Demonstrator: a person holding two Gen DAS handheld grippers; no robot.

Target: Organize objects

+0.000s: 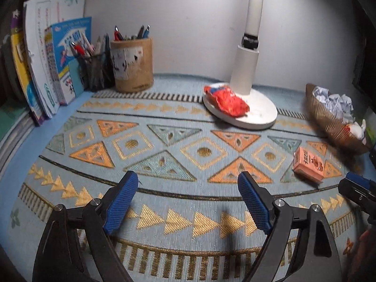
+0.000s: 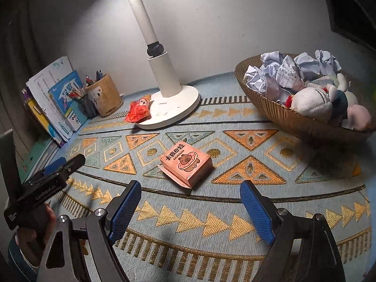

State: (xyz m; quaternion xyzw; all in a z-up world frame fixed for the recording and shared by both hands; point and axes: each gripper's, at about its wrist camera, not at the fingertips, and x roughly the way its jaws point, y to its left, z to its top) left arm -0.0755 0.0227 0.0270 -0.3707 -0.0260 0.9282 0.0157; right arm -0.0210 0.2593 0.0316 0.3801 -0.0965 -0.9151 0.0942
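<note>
A small pink box with a cartoon animal on its lid lies on the patterned mat, just beyond my right gripper, whose blue pads stand wide apart with nothing between them. In the left wrist view the same pink box sits far right. My left gripper is open over bare mat, holding nothing. A crumpled red snack wrapper rests on the white lamp base; from the right wrist the red wrapper lies at the base's left edge.
A ribbed brown bowl at the right holds crumpled paper and plush toys. A round pen holder and leaning books stand at the back left against the wall. A hand holds the other gripper's handle at lower left of the right view.
</note>
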